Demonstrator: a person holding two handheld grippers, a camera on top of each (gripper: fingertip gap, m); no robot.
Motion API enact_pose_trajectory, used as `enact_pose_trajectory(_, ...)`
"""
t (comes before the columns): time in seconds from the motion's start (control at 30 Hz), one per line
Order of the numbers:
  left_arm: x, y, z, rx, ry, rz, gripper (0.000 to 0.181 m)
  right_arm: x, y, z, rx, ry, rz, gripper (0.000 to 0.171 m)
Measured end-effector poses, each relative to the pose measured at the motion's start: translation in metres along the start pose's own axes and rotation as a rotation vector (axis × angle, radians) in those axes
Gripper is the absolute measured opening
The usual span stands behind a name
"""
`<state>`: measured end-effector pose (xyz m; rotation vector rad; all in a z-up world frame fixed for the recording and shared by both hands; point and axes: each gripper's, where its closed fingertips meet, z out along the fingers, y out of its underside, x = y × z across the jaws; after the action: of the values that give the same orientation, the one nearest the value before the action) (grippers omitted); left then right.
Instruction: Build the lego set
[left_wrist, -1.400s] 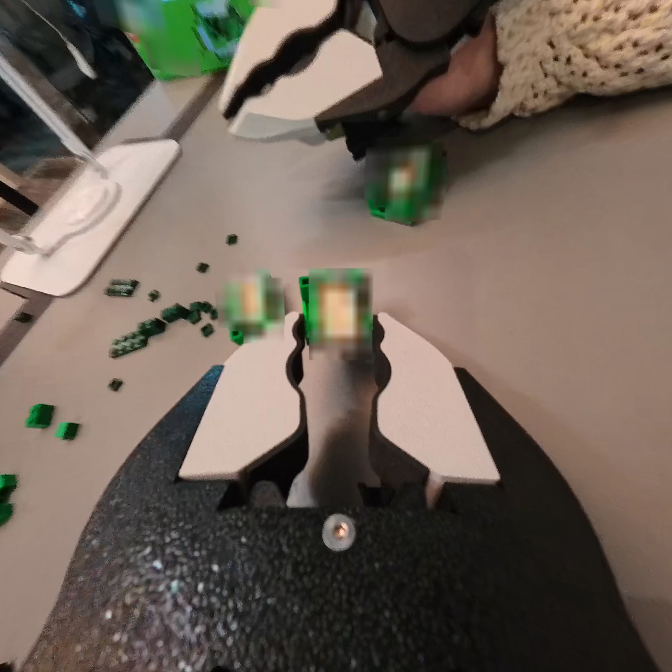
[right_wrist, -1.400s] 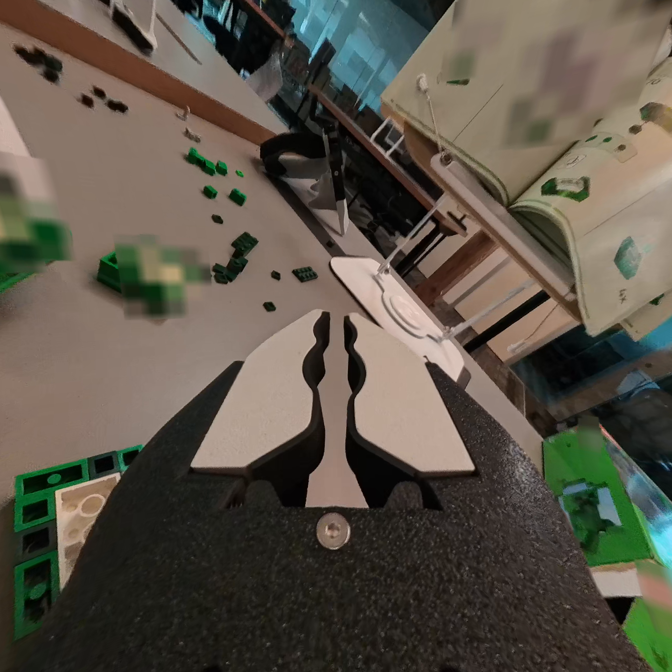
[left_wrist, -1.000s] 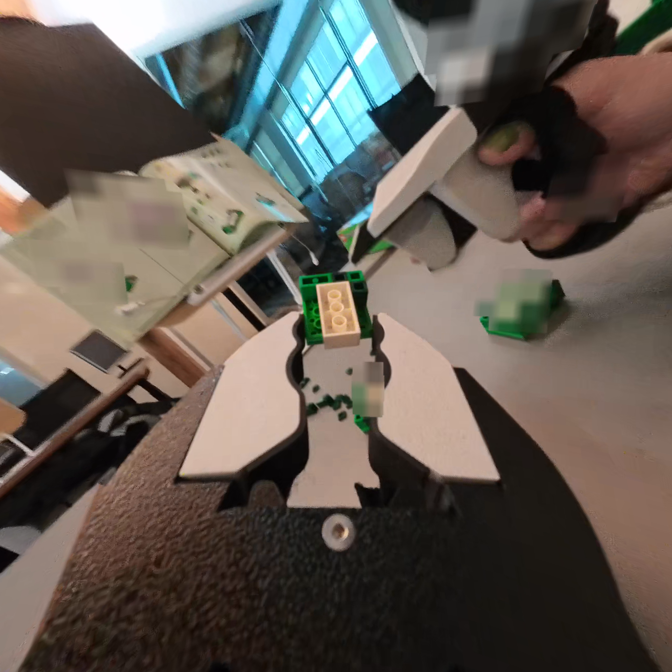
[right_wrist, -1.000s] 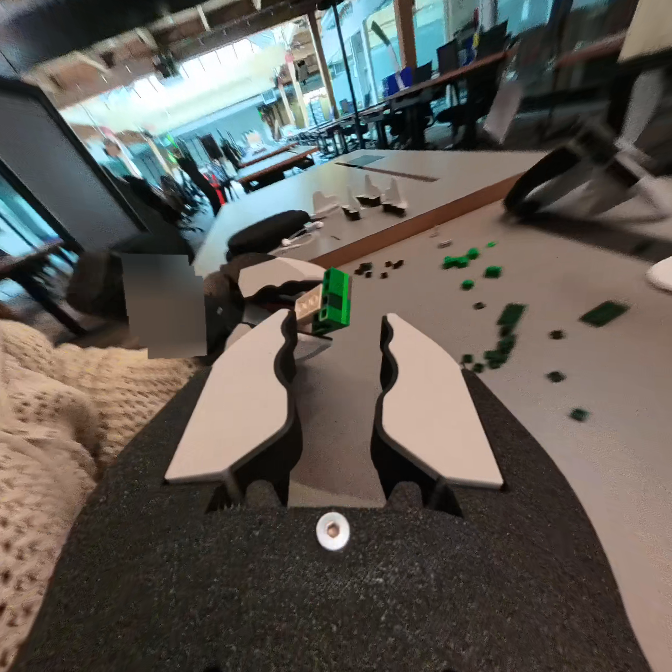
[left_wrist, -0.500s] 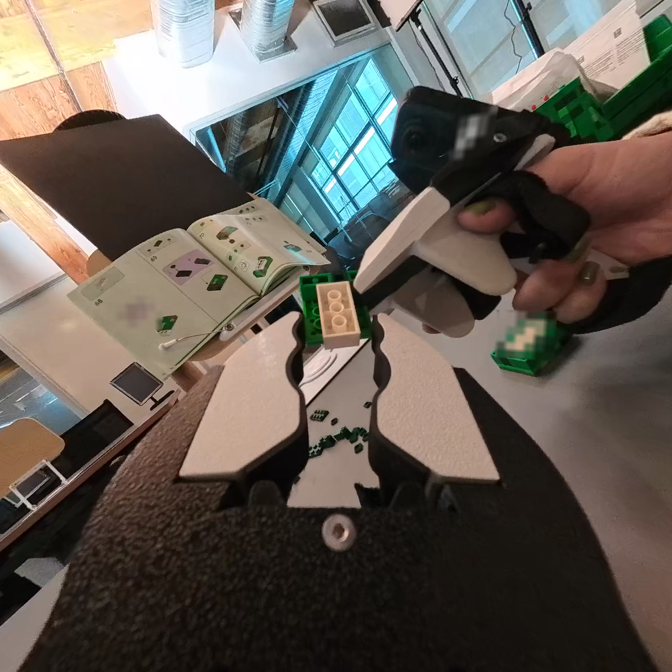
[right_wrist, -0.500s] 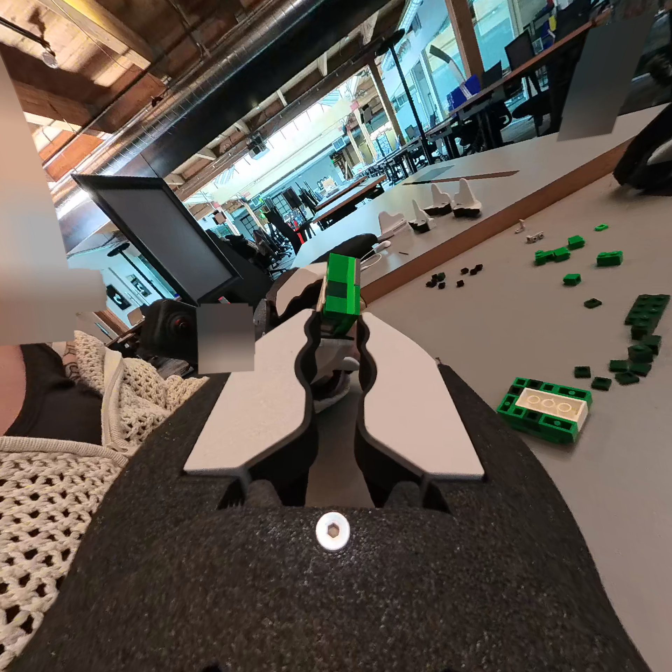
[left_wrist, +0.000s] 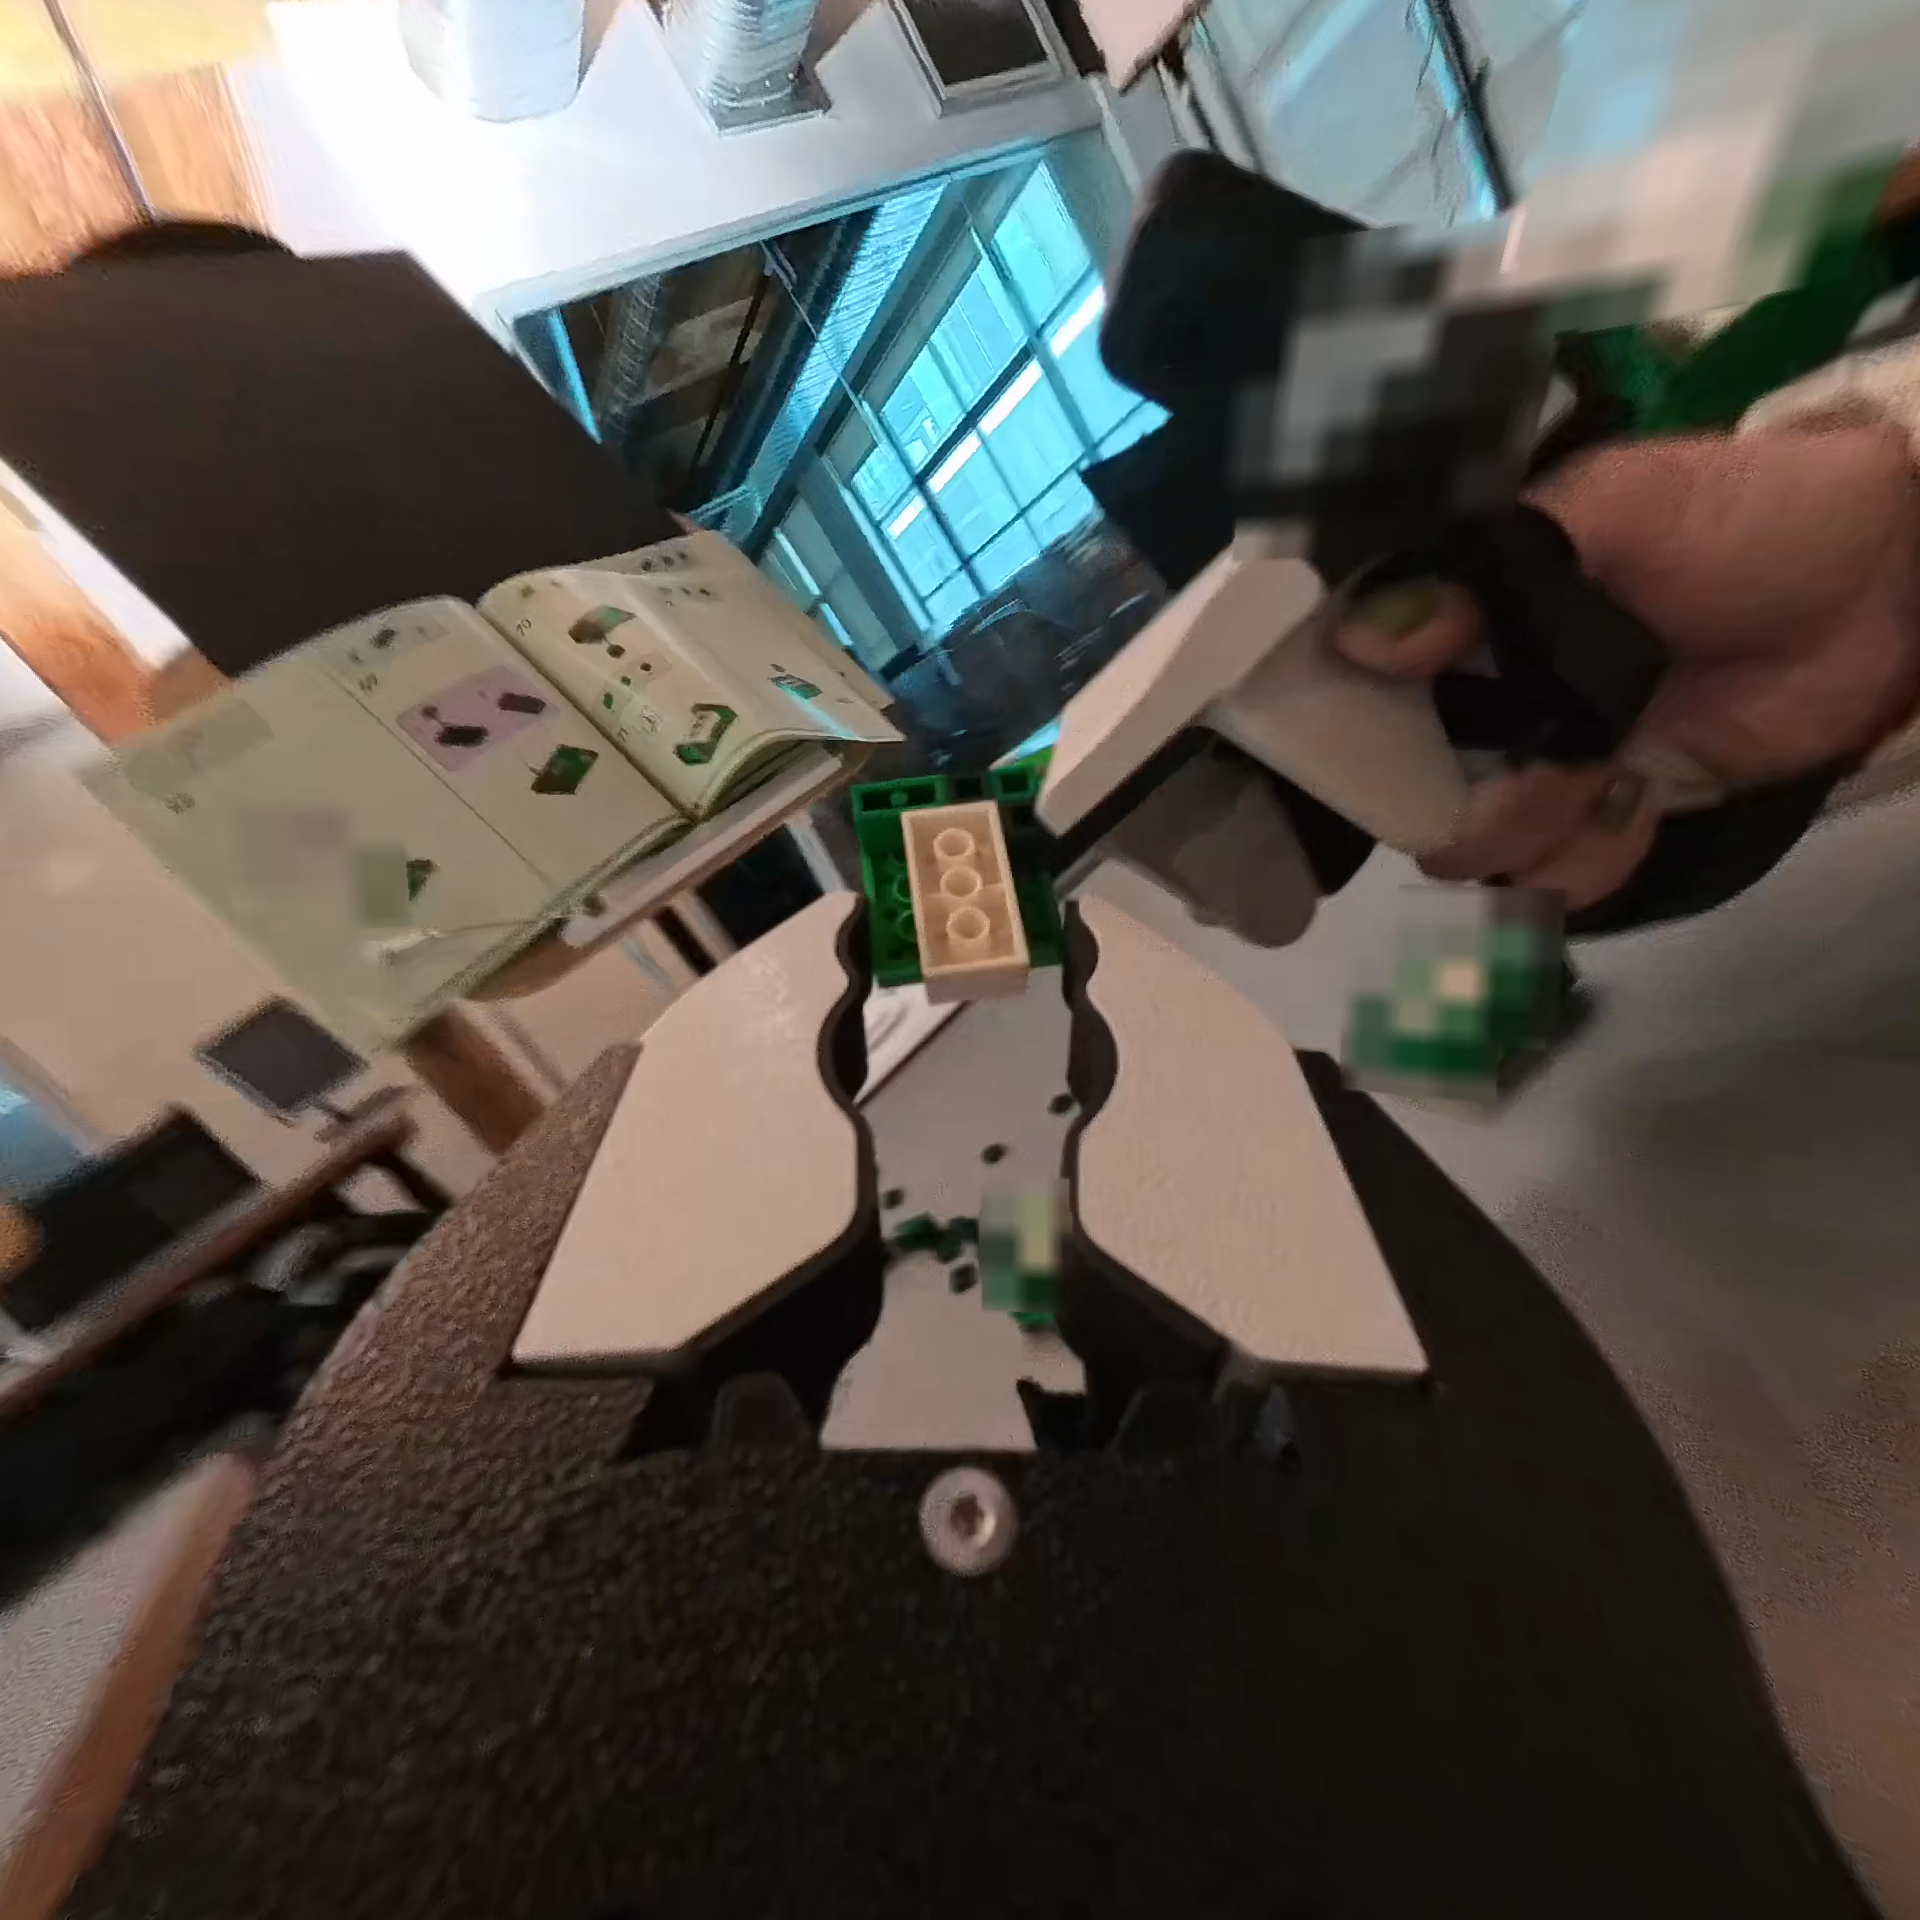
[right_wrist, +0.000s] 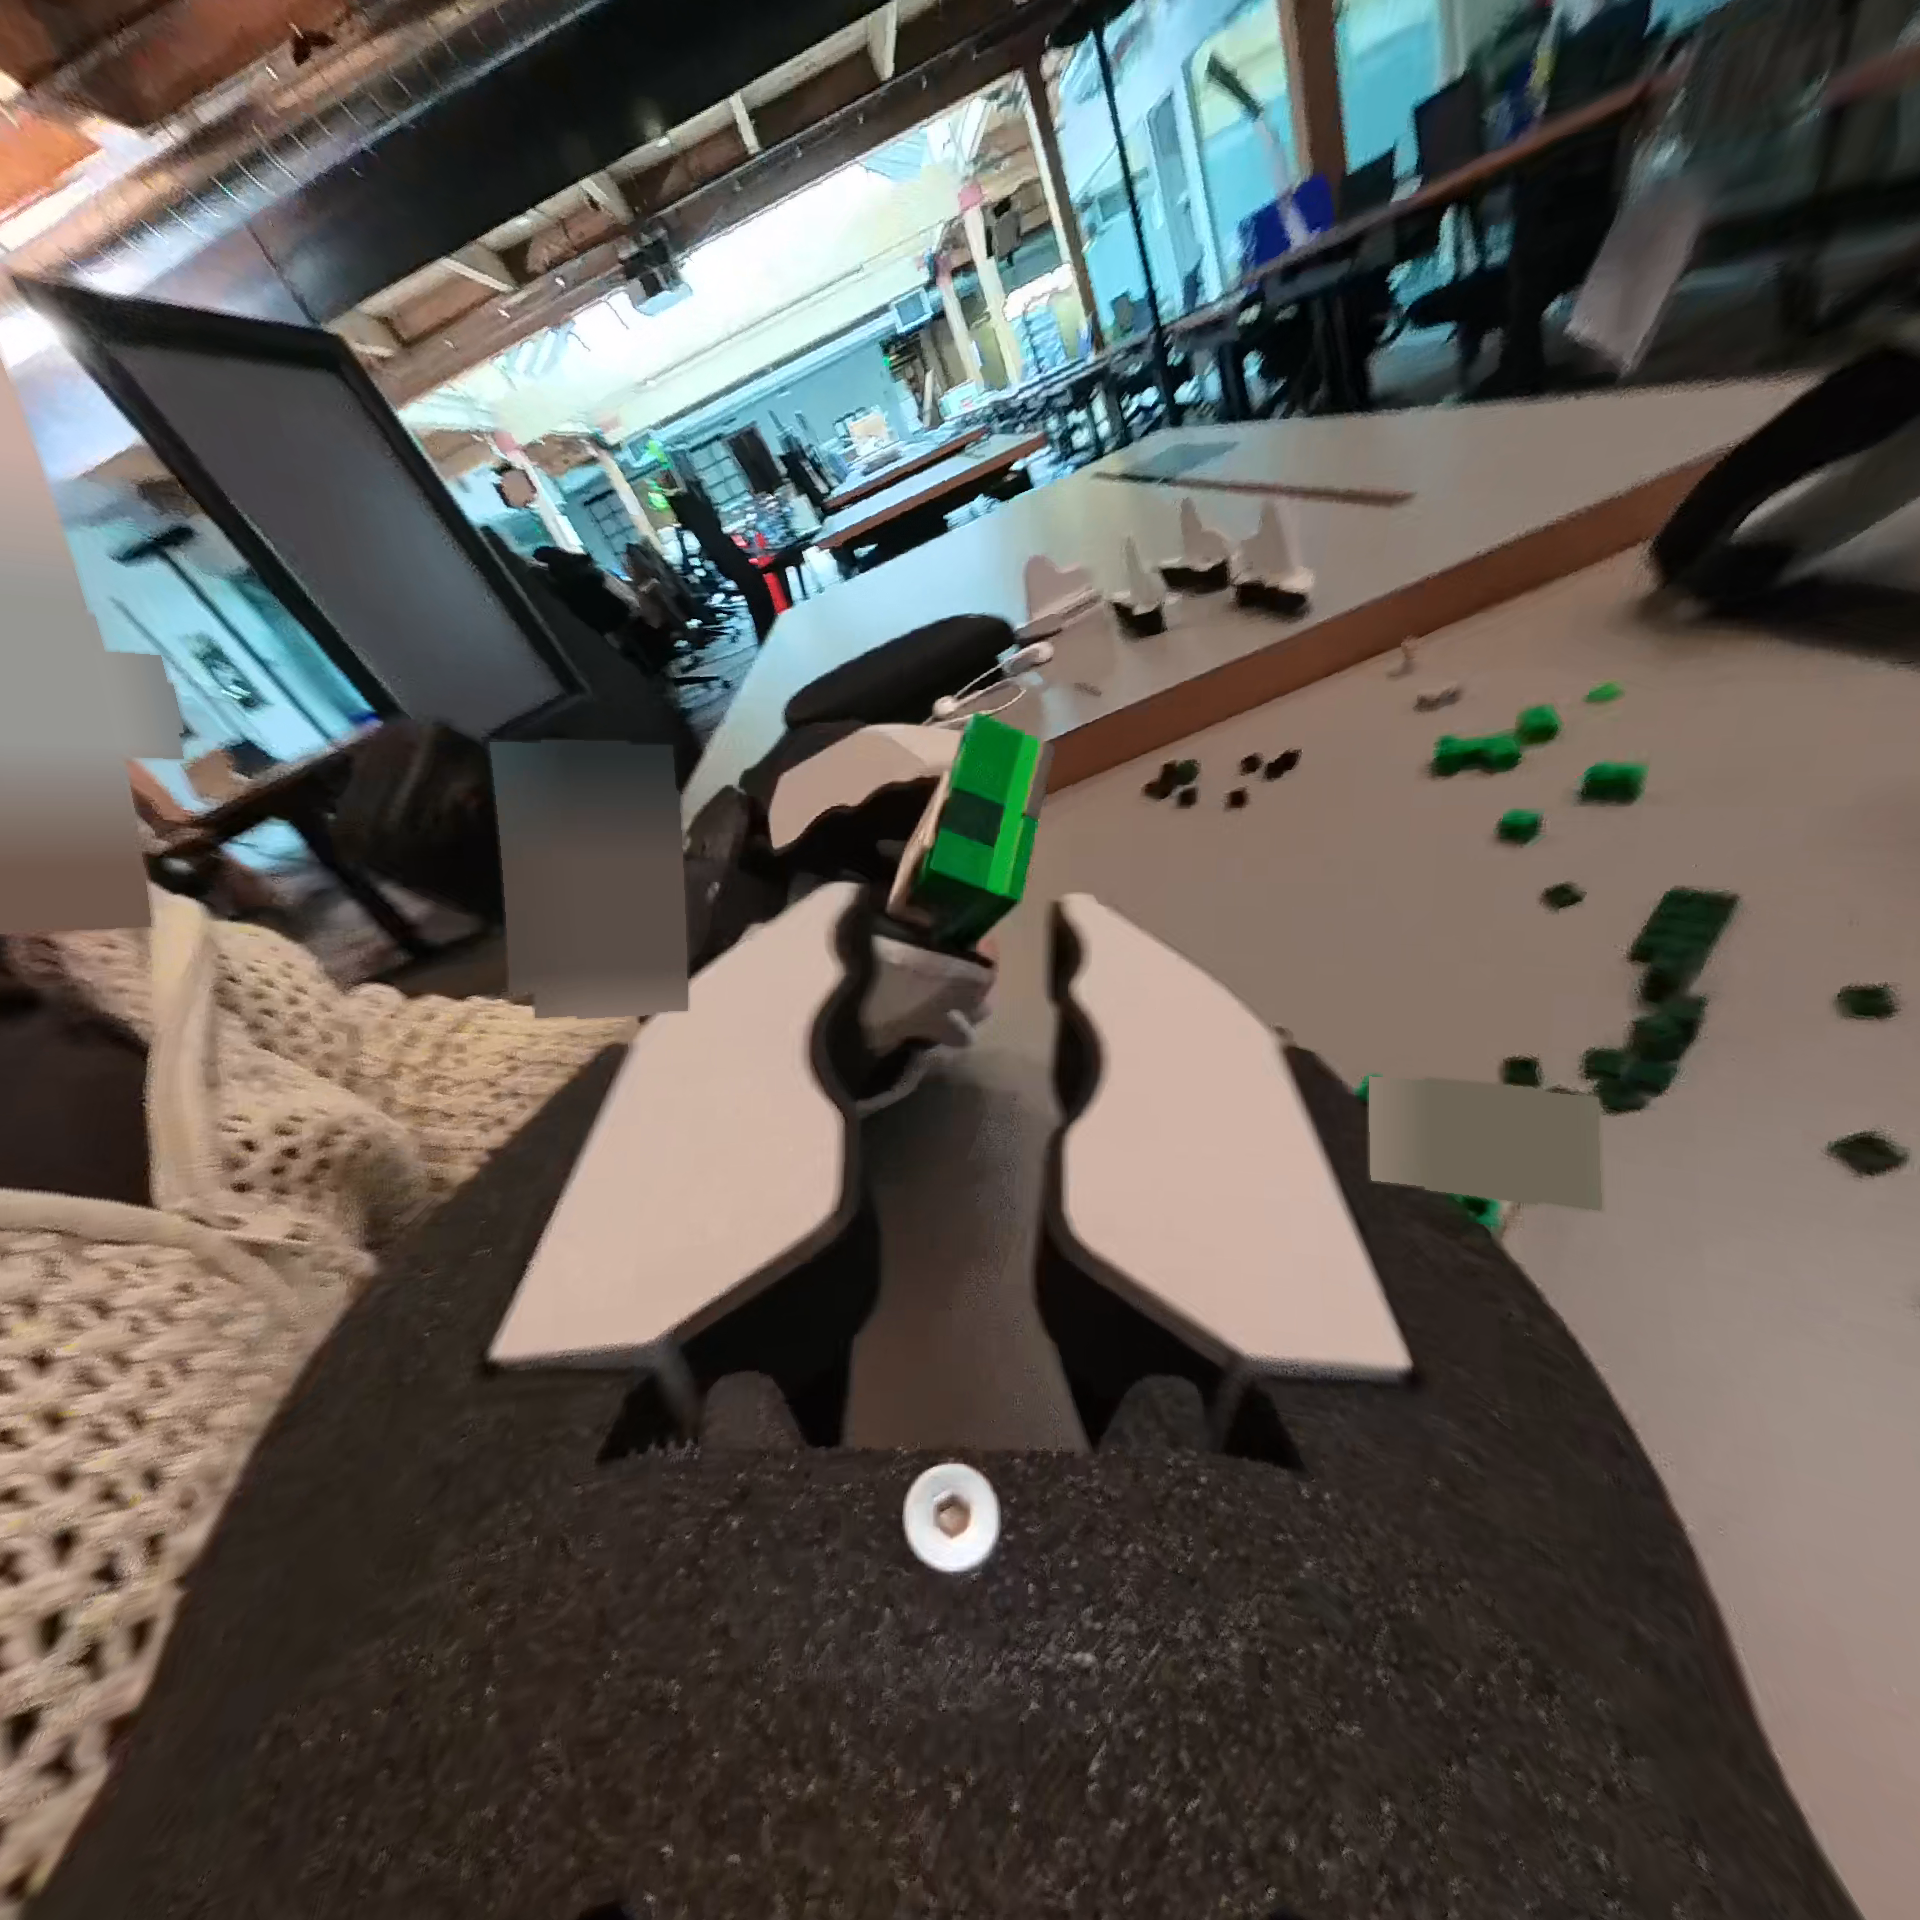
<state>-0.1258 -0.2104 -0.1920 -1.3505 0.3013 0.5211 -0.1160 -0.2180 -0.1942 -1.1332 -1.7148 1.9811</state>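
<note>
The left gripper pinches a small lego assembly between its fingertips and holds it up in the air above the worktop. The assembly is a bright green block with its hollow underside turned toward the left wrist camera, and a cream brick with three round tubes showing is pressed into the middle of it. In the right wrist view the same assembly shows edge-on and tilted: bright green with one darker green band across its side and a thin cream edge on the left.

The right gripper has its fingers spread apart with nothing between them; the assembly sits just beyond its tips. In the left wrist view that gripper comes in from the upper right, held by a hand, with its white finger right next to the assembly's upper right corner; whether they touch cannot be told.

Loose green pieces, some bright and some dark, lie scattered on the grey worktop. An open instruction booklet is propped up behind the assembly to the left. A cream knitted sleeve fills the lower left of the right wrist view.
</note>
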Motion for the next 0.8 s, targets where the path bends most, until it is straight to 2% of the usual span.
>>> enact_pose_trajectory(0.03,-0.002,-0.001,0.0,0.018,0.022,-0.101,0.035,0.0,-0.002,0.0,0.014,0.022,-0.054,0.047)
enact_pose_trajectory(0.07,-0.005,-0.001,-0.001,0.035,0.045,-0.203,0.035,0.0,-0.005,-0.001,0.028,0.04,-0.108,0.053)
enact_pose_trajectory(0.3,-0.019,-0.004,-0.006,0.156,0.227,-0.812,0.035,0.002,-0.015,-0.01,0.057,0.172,-0.451,0.051)
enact_pose_trajectory(0.43,-0.021,-0.002,-0.007,0.184,0.294,-0.988,0.034,0.005,-0.013,-0.01,0.032,0.22,-0.541,0.049)
enact_pose_trajectory(0.53,-0.023,-0.002,-0.008,0.182,0.289,-0.977,0.034,0.005,-0.009,-0.008,0.021,0.207,-0.521,0.048)
enact_pose_trajectory(0.6,-0.022,-0.001,-0.008,0.17,0.265,-0.918,0.034,0.004,-0.008,-0.006,0.03,0.18,-0.433,0.043)
enact_pose_trajectory(0.67,-0.024,0.001,-0.007,0.137,0.175,-0.757,0.034,0.005,-0.014,-0.008,0.09,0.156,-0.27,0.02)
enact_pose_trajectory(0.73,-0.025,0.003,-0.007,0.087,0.064,-0.504,0.035,0.012,-0.014,-0.008,0.12,0.137,-0.083,0.02)
enact_pose_trajectory(0.8,-0.02,0.004,-0.006,0.036,0.011,-0.302,0.035,0.011,-0.011,-0.005,0.123,0.074,0.076,0.028)
